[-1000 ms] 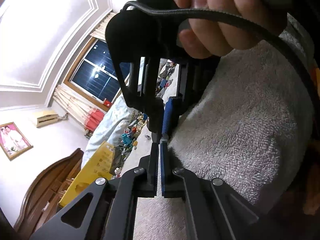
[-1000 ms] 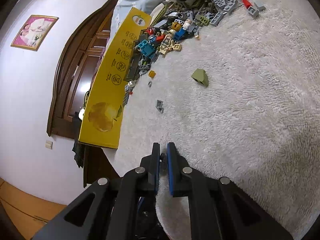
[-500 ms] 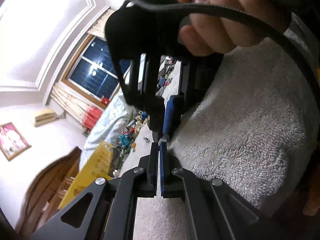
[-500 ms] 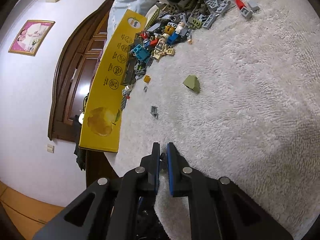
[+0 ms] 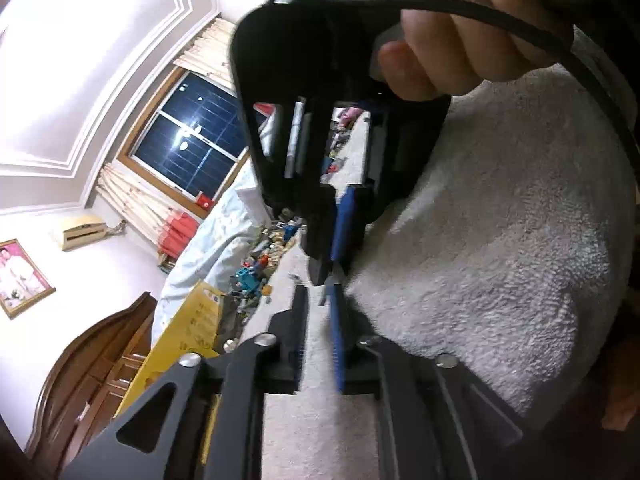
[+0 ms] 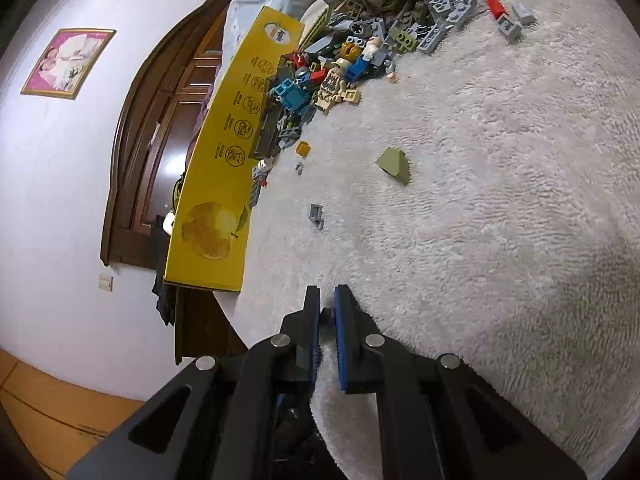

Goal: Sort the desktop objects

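Left claw point(image 5: 318, 300) first: its jaws have just been opening and now stand a small way apart, with a tiny grey piece point(image 5: 322, 300) in the gap close to the blue-padded finger; whether a pad touches it cannot be told, since this view is blurred. Straight ahead at 12 o'clock in the left wrist view, tip to tip with it, hangs the right claw point(image 5: 326, 268), carried by a hand point(image 5: 432, 40) at 1 o'clock with a black cable point(image 5: 500, 12) looped over the fingers.

Seen from its own camera, the right claw point(image 6: 327, 308) is nearly closed, only a slim gap between the pads, with something small and dark point(image 6: 326, 312) sitting between the fingertips (too small to name, and whether it is pinched I cannot tell).

Both claws are over a pale shaggy cover point(image 6: 500, 220) on the tabletop. The toy bricks lie in a heap point(image 6: 360, 48) at 12 o'clock in the right wrist view, touching a yellow cardboard box point(image 6: 224, 168) that runs along the cover's edge at 10 o'clock. Apart from the heap, toward the claw, lie an olive sloped brick point(image 6: 394, 166), a small orange piece point(image 6: 303, 149) and a small grey bracket point(image 6: 316, 216). A red cone piece point(image 6: 494, 4) lies at 1 o'clock.

On the wall at 10 o'clock hangs a framed picture point(image 6: 68, 64).
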`<state>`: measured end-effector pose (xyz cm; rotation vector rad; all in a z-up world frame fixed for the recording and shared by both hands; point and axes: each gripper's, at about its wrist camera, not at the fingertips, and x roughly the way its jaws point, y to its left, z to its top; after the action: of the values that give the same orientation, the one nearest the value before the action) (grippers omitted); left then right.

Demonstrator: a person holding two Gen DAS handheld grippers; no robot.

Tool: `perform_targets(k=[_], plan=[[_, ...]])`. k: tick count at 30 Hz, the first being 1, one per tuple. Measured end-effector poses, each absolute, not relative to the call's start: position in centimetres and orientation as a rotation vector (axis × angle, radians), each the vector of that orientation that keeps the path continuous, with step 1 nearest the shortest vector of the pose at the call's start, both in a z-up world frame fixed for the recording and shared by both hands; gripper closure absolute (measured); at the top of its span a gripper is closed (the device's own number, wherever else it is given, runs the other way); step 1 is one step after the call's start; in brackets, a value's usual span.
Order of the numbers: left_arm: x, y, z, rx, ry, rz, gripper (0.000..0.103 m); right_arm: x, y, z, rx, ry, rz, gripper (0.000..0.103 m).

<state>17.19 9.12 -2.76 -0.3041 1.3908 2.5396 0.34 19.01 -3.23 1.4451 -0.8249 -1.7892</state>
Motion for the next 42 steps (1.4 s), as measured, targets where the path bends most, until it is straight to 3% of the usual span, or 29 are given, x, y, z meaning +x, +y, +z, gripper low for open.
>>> perform_targets(k=[4,6,9,19,23,30,34,37,41,42], plan=[[16.8,8.8,-2.4,-0.328,1.363,2.518,0.081,0.3,18.8,-3.1,1.448,-0.790,-1.788,0.097],[15.9,8.5,-2.2,-0.349,1.351,2.492,0.082,0.3,18.6,-3.0,1.446,-0.771,-1.793,0.097],[15.0,8.5,-2.1,-0.442,1.281,2.447,0.093,0.1,18.4,-3.1,1.449,-0.764,-1.775,0.097],[15.0,9.2,-2.0,-0.526,1.240,2.480,0.094,1.5,17.9,-2.5,1.408,-0.677,-1.872,0.096],[15.3,9.8,-2.2,-0.547,1.223,2.533,0.095,2.0,18.2,-2.8,1.422,-0.759,-1.885,0.096],[14.9,9.6,-1.7,-0.661,1.052,2.611,0.094,3.2,17.6,-2.2,1.344,-0.683,-2.003,0.097],[13.6,8.1,-0.5,-0.782,0.782,2.619,0.093,3.7,16.7,-1.6,1.283,-0.544,-2.065,0.098],[12.4,6.2,0.3,-0.884,0.476,2.599,0.093,4.2,16.0,-1.2,1.242,-0.445,-2.116,0.098],[9.5,1.1,0.3,-1.070,-0.231,2.465,0.093,4.0,16.0,-1.7,1.251,-0.468,-2.100,0.097],[8.8,-0.6,-0.5,-1.110,-0.481,2.377,0.093,4.1,15.8,-1.5,1.243,-0.440,-2.113,0.097]])
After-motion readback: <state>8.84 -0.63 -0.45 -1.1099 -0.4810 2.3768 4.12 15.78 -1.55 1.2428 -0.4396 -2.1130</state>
